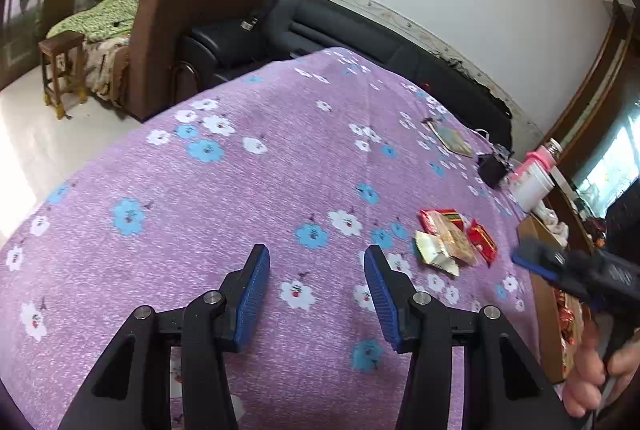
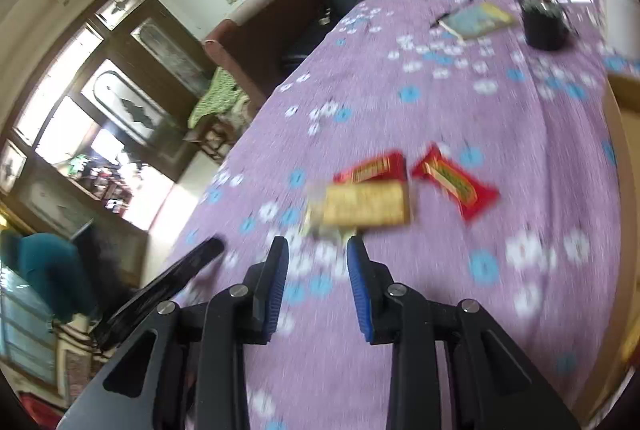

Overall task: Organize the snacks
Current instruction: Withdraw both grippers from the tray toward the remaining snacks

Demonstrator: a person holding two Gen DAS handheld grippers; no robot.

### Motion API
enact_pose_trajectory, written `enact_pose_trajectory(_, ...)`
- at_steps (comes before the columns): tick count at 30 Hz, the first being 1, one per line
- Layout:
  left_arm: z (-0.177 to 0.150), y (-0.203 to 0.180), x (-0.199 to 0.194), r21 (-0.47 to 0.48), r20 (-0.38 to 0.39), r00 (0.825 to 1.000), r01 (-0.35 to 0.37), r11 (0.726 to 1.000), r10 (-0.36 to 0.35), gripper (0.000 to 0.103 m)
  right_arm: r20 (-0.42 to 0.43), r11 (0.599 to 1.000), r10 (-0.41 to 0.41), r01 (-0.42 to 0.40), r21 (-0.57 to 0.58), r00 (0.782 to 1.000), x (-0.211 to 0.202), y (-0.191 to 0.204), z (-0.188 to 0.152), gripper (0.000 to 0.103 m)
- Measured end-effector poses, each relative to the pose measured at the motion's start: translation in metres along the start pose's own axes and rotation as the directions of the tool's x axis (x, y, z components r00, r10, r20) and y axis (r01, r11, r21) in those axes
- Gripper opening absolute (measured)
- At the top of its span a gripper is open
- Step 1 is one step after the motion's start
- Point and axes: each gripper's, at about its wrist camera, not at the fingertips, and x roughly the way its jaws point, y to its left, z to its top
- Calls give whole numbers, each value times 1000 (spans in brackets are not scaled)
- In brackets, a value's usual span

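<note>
The right wrist view is smeared by motion blur, so the print on the snack packets (image 2: 368, 198) cannot be read there; the left wrist view shows the same cluster (image 1: 456, 242) sharper but small and near its right edge. The packets lie on the purple flowered cloth of the worktop (image 1: 240, 190); a gold packet (image 2: 366, 206) overlaps a red packet (image 2: 372, 166) behind it, so much of that red one is hidden; a pale crinkled wrapper (image 1: 434, 254) pokes out at the near end. A second red packet (image 2: 456, 182) lies just beside them, apart from the gold one, its long axis slanting from upper left to lower right in the right wrist view; the gold packet's long axis runs nearly across that view.

The left hand-held gripper (image 1: 317, 294) has its blue pads apart with only cloth between them; the right hand-held gripper (image 2: 317, 286) also stands apart, narrower, with nothing between, the packets just beyond its tips. In the left view the right tool is cut off at the frame edge, fingers (image 1: 588, 378) of a hand wrapped on its grip; a box (image 1: 536, 290) at the worktop's edge is largely hidden behind it. Farther off sit a book (image 2: 476, 18) and a dark cup (image 2: 546, 26).
</note>
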Motion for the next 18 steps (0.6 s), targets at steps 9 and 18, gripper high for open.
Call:
enact_pose_trajectory(9, -2, 3, -7, 13, 20, 1000, 13, 1000, -14, 52, -25, 991, -134, 134, 18, 991, 61, -19, 40, 29)
enact_pose_trajectory(18, -1, 3, -7, 14, 15, 1000, 27, 1000, -27, 52, -119, 994, -36, 48, 98, 992, 55, -30, 9, 33)
